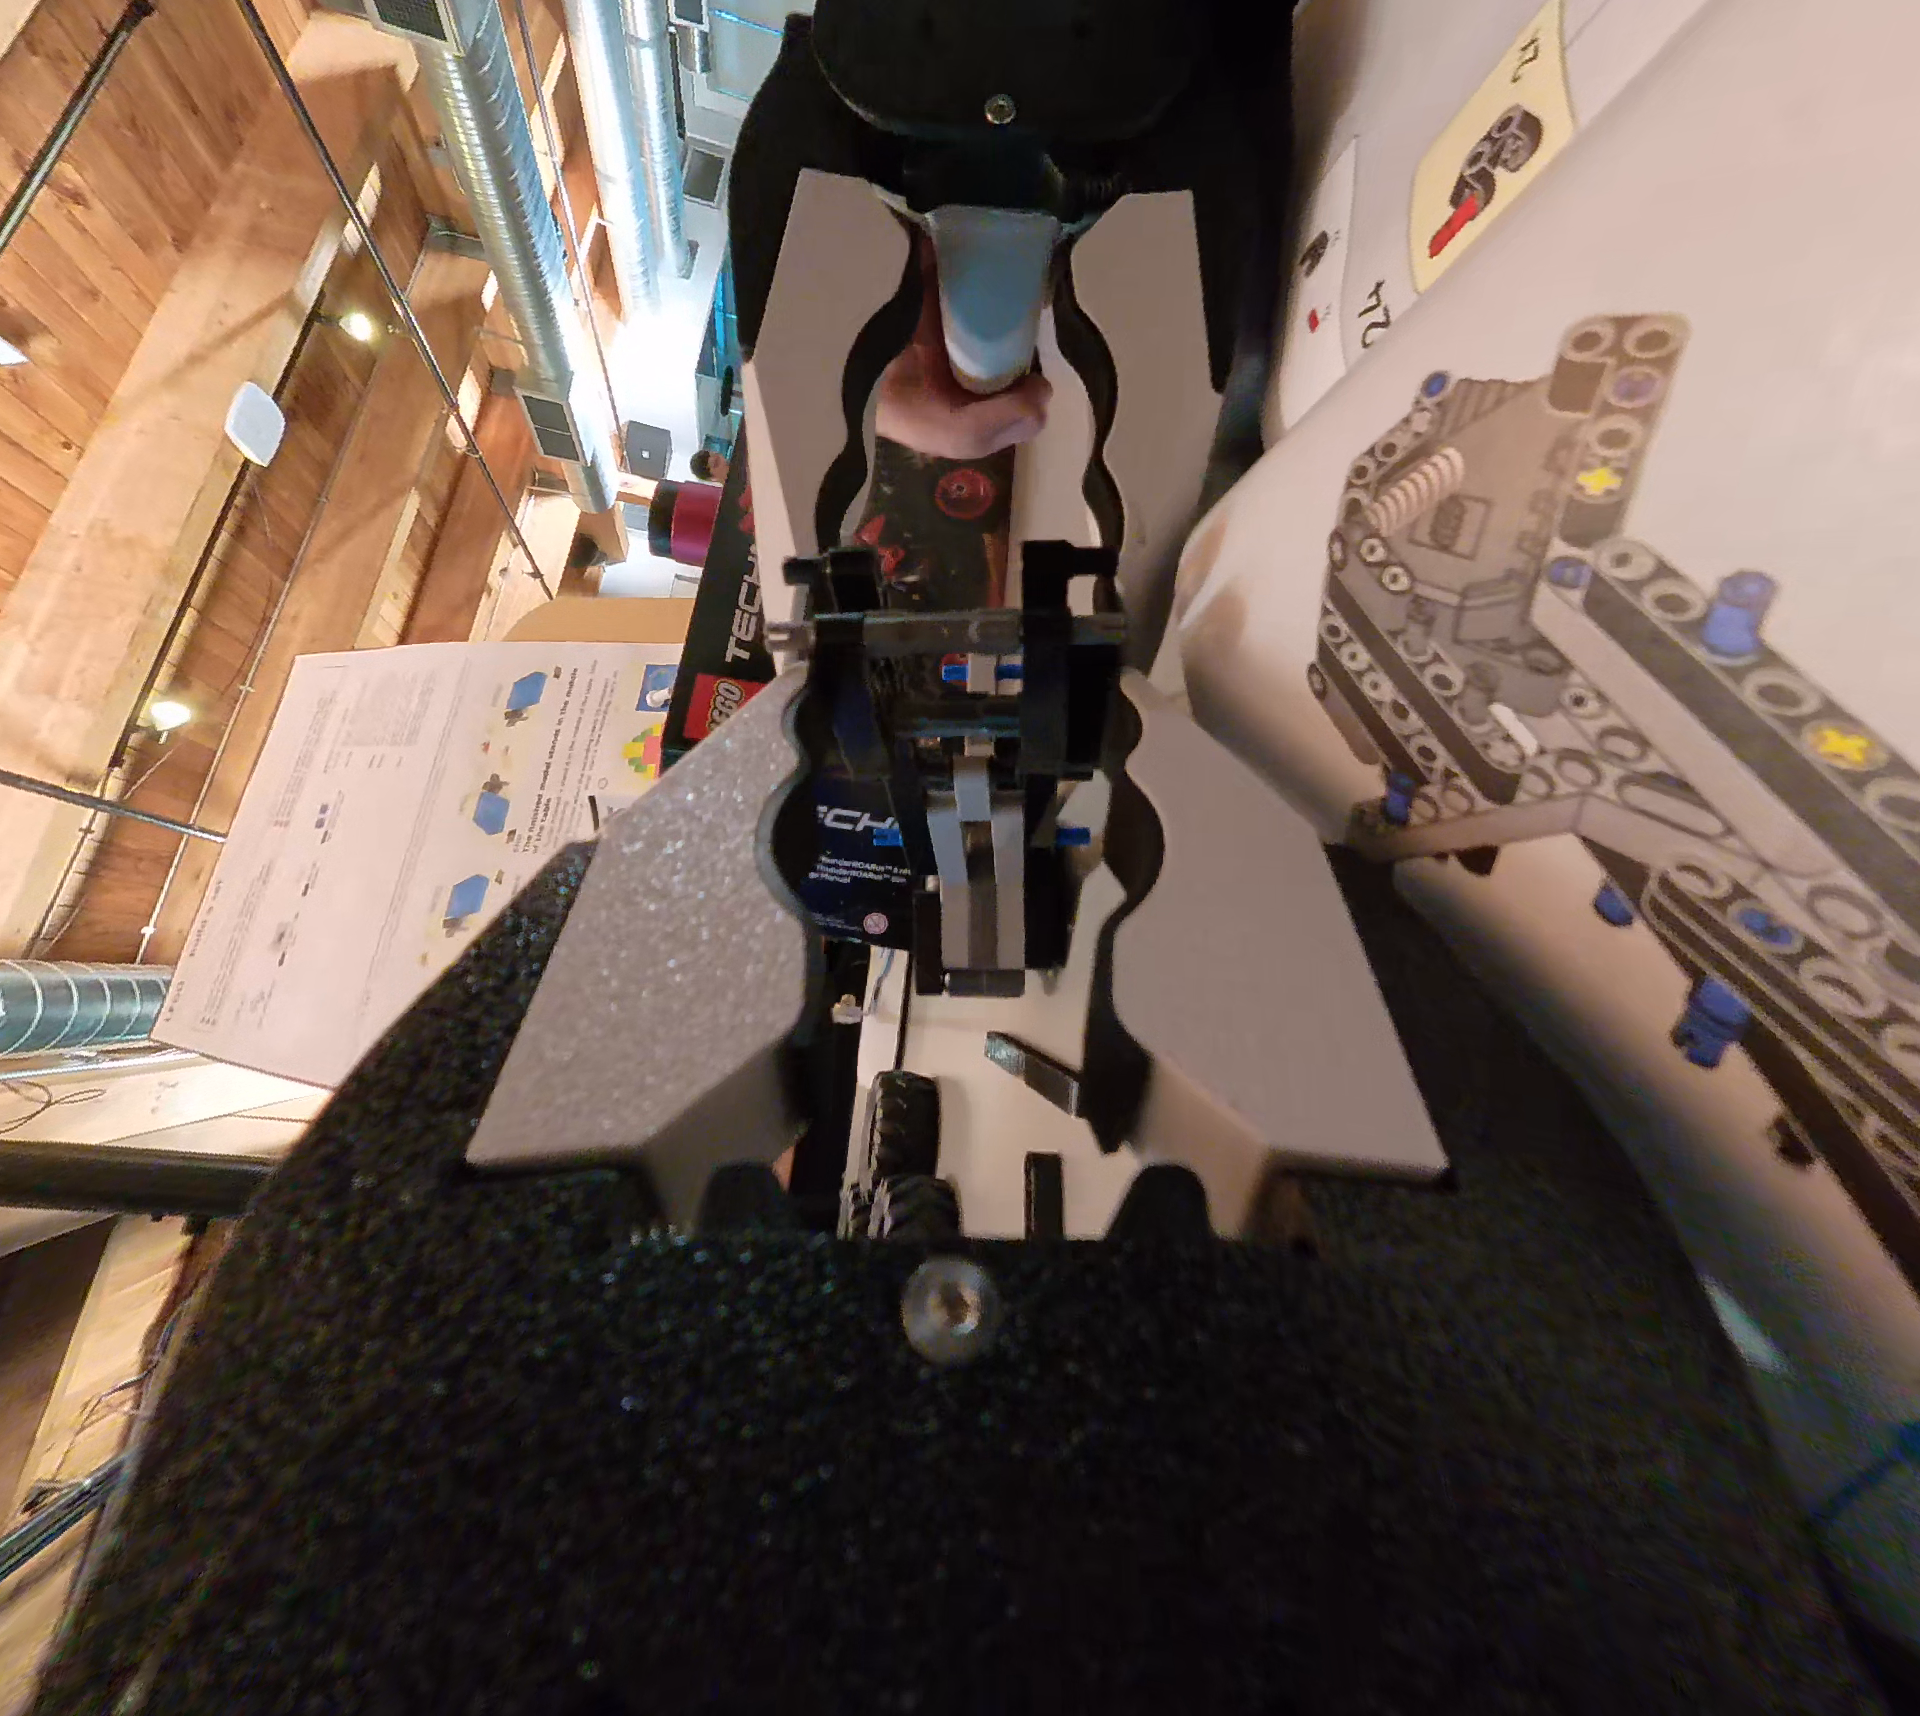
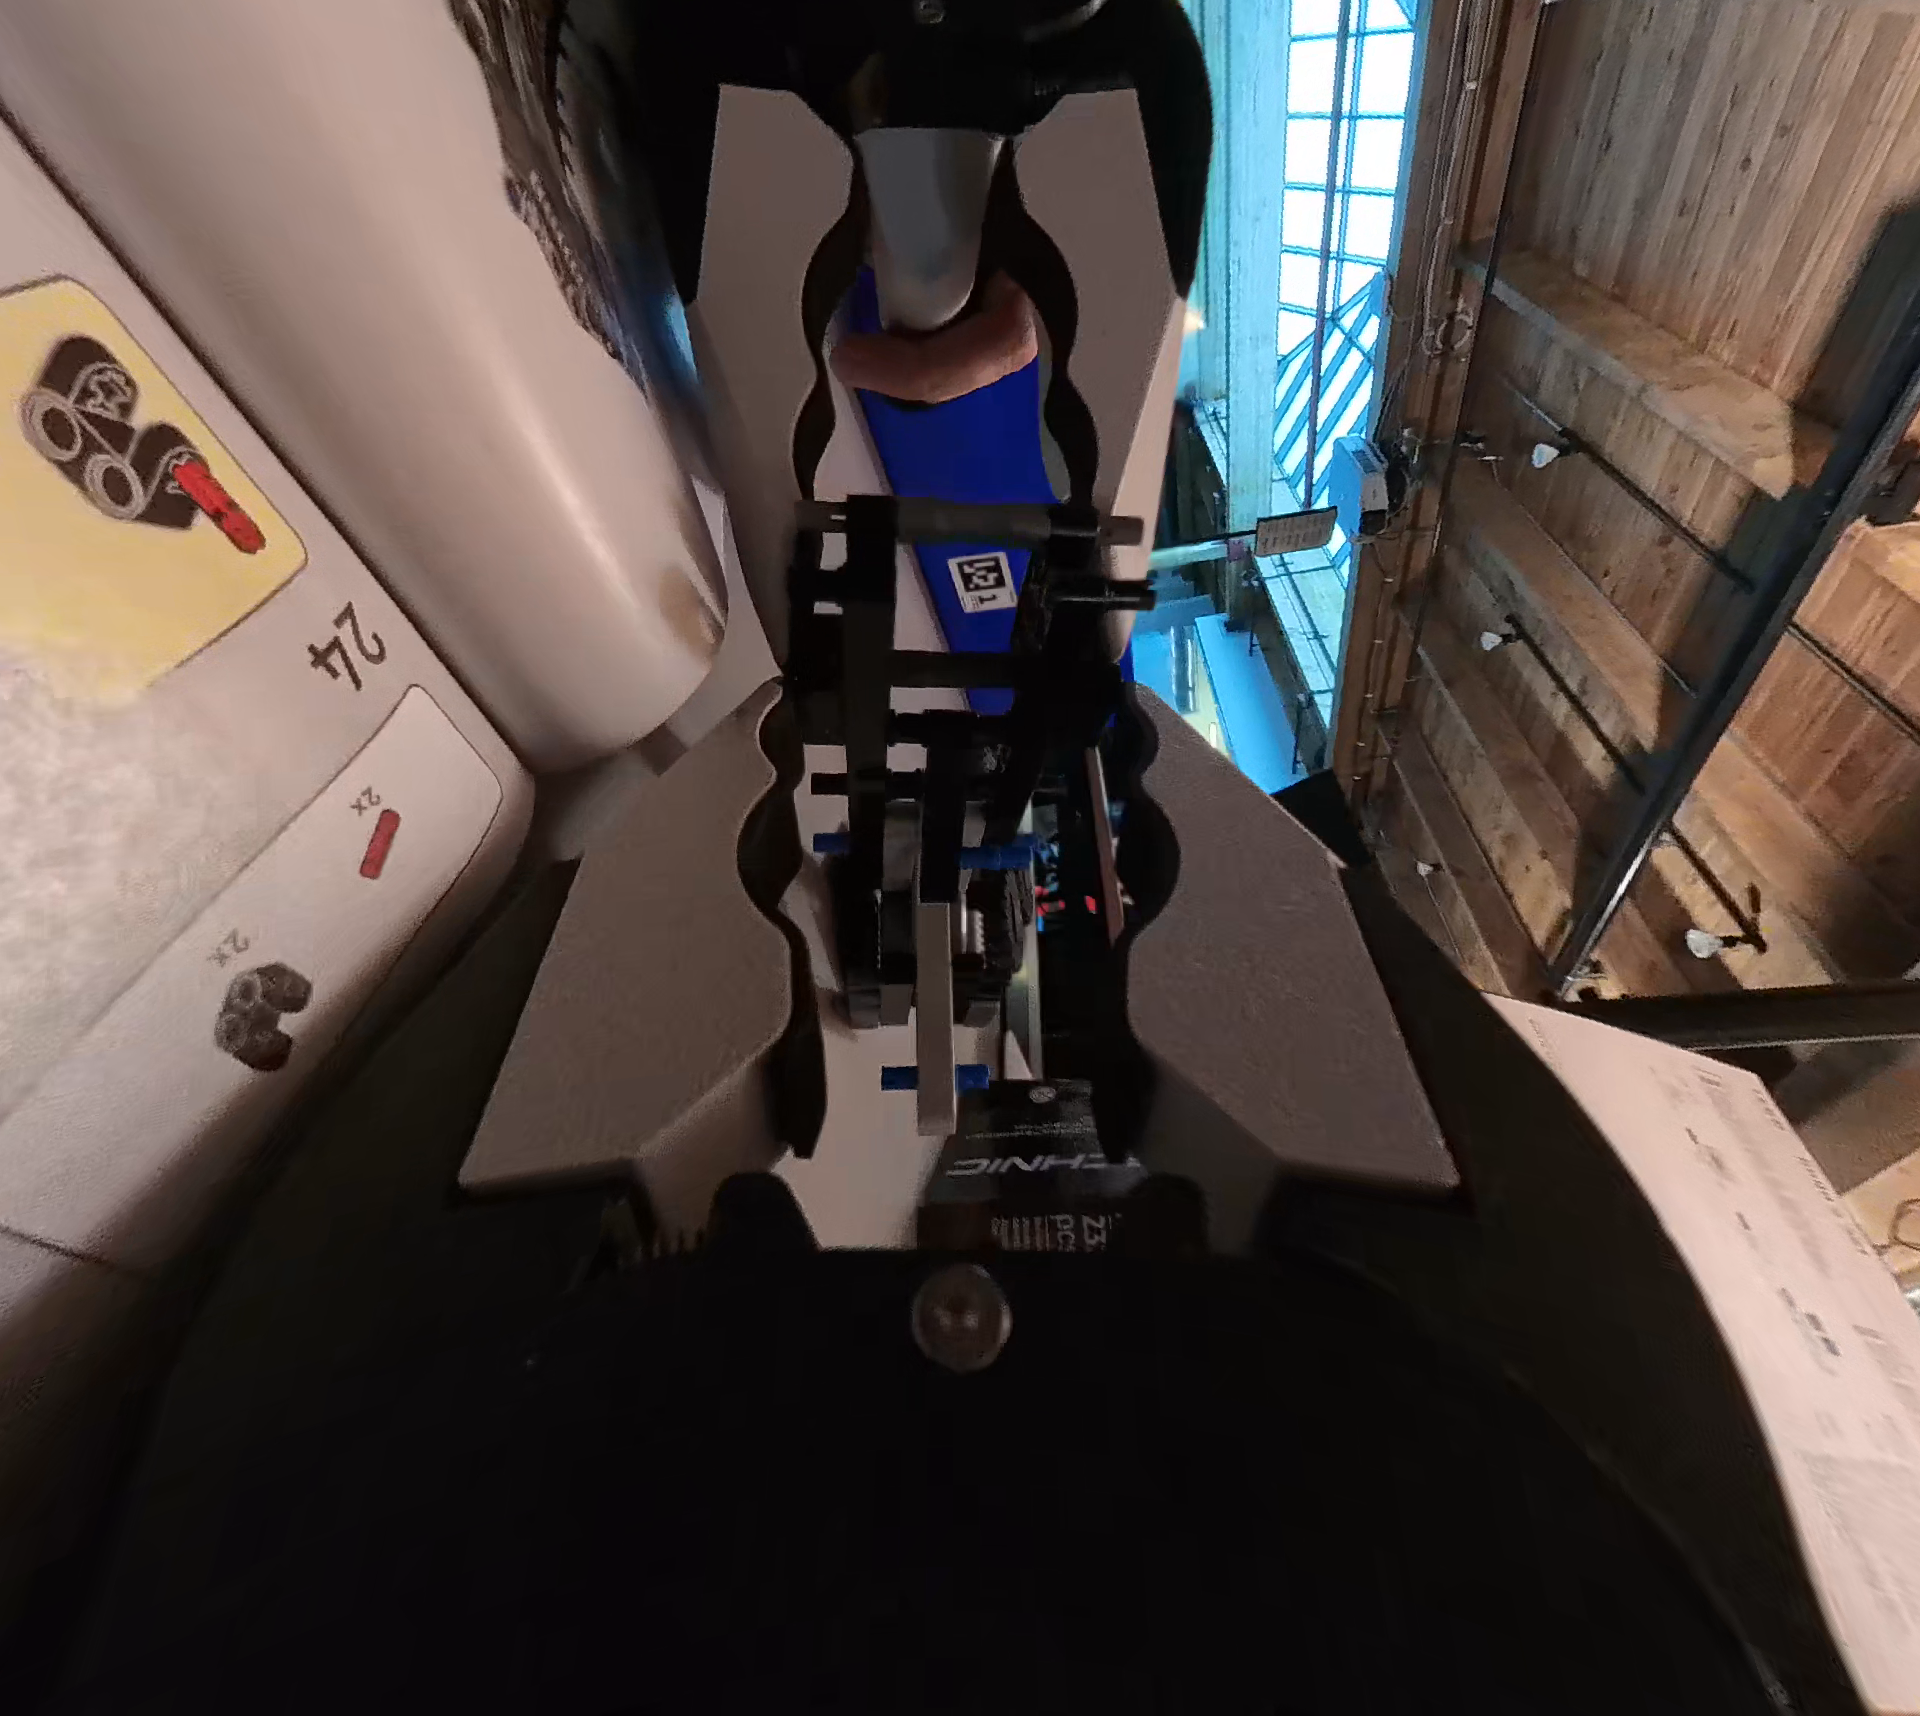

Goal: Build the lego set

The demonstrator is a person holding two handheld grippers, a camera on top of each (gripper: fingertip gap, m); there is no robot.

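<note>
A black lego frame (image 1: 1049, 679) with blue pins and a grey beam (image 1: 971, 856) hangs in the air between my two grippers, which face each other. My left gripper (image 1: 961, 695) is shut on the near end of the frame. My right gripper (image 1: 966, 554) is shut on the far end. In the right wrist view the same frame (image 2: 873, 627) sits between the jaws of my right gripper (image 2: 956, 700), with the left gripper (image 2: 951, 503) opposite. A finger (image 1: 966, 414) rests on the right gripper's trigger.
An open instruction booklet (image 1: 1558, 627) curls up close beside the grippers; it also shows in the right wrist view (image 2: 208, 731). A lego box (image 1: 727, 648) and a printed sheet (image 1: 416, 835) stand behind. A black tyre (image 1: 904, 1116) and a grey piece (image 1: 1039, 1069) lie on the white table. Left and right tips are no more than a few centimetres apart.
</note>
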